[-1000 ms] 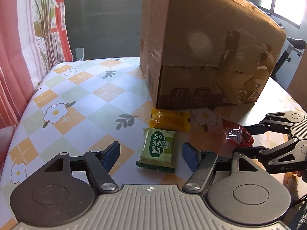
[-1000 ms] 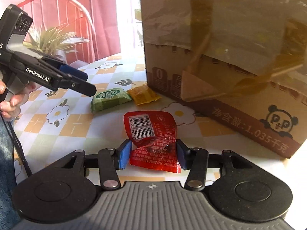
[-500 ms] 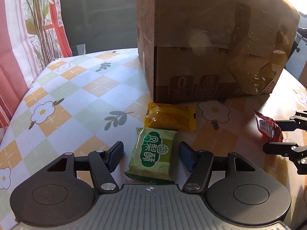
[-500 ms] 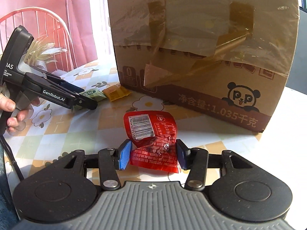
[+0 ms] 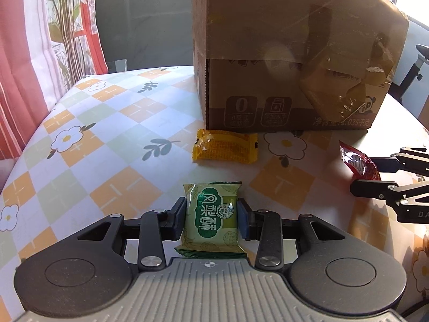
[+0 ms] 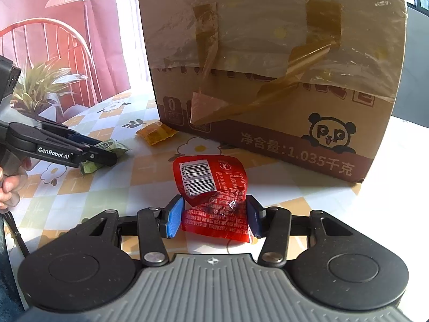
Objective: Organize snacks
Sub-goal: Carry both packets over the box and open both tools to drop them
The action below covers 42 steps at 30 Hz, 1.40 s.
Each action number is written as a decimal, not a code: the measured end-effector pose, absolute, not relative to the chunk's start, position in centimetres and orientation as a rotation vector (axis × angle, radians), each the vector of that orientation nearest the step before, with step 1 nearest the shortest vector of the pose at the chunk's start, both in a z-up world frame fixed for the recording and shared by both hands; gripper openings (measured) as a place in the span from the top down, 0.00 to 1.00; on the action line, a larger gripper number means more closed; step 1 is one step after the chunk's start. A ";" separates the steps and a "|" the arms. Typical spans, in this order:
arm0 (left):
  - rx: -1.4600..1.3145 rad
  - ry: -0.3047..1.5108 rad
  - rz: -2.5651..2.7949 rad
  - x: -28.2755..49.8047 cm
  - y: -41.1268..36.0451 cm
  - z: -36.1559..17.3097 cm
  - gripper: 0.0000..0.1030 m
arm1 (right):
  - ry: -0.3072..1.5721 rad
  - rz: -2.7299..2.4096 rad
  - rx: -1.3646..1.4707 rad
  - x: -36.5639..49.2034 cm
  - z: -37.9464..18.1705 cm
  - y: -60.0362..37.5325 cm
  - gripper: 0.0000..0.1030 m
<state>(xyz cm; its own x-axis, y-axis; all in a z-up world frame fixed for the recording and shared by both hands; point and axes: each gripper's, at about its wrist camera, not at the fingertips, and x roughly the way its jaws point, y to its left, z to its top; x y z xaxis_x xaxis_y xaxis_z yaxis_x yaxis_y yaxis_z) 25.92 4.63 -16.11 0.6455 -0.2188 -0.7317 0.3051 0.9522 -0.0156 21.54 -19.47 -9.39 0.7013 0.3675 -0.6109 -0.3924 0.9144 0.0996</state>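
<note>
— Where do your jaws stand?

— My left gripper (image 5: 211,218) has just been closing; its jaws now clasp the green foil snack packet (image 5: 211,221), lying in front of the big taped cardboard box (image 5: 295,53). My right gripper (image 6: 214,216) grips the red crinkled snack pouch (image 6: 214,198).

— And the yellow wrapped snack (image 5: 225,150)?

— Untouched, just beside the box's base on the checked surface (image 5: 107,139). I judge both pickups are done; next, lift and sort.
</note>
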 end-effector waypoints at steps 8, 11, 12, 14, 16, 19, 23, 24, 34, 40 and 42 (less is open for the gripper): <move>0.042 0.782 -0.279 23.4 4.7 -15.2 0.60 | 0.646 0.426 -0.029 20.9 -9.2 -19.6 0.51; 0.025 0.766 -0.277 22.8 4.8 -14.8 0.60 | 0.630 0.423 -0.010 20.6 -8.9 -19.9 0.51; 0.018 0.763 -0.277 22.7 4.8 -14.7 0.60 | 0.624 0.424 -0.005 20.4 -8.9 -20.0 0.51; 0.012 0.752 -0.275 22.5 4.7 -14.3 0.60 | 0.604 0.423 0.007 20.0 -8.5 -20.3 0.51; 0.005 0.739 -0.275 22.2 4.7 -13.9 0.60 | 0.585 0.419 0.024 19.5 -8.2 -20.5 0.51; -0.001 0.714 -0.276 21.9 4.5 -13.0 0.60 | 0.572 0.405 0.052 18.8 -7.6 -21.1 0.51; -0.002 0.662 -0.284 22.1 4.2 -10.9 0.60 | 0.501 0.391 0.072 18.1 -5.3 -22.1 0.51; 0.000 0.641 -0.286 22.3 4.0 -10.1 0.60 | 0.474 0.391 0.077 18.0 -4.4 -22.3 0.51; 0.026 0.401 -0.360 27.4 0.9 0.0 0.60 | 0.221 0.346 0.032 21.6 6.8 -24.4 0.51; 0.069 0.358 -0.370 32.7 -2.9 2.6 0.60 | 0.232 0.261 -0.033 27.2 8.8 -24.9 0.51; 0.081 0.374 -0.363 34.3 -4.1 2.5 0.60 | 0.275 0.235 -0.018 29.1 8.2 -25.3 0.50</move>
<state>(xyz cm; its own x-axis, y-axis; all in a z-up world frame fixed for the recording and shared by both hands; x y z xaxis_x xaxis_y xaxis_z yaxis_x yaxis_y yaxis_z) 34.32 -4.06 2.52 0.8671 -0.3319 -0.3714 0.3615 0.9323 0.0107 29.06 -25.32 8.17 0.9353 0.2279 -0.2707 -0.2327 0.9724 0.0148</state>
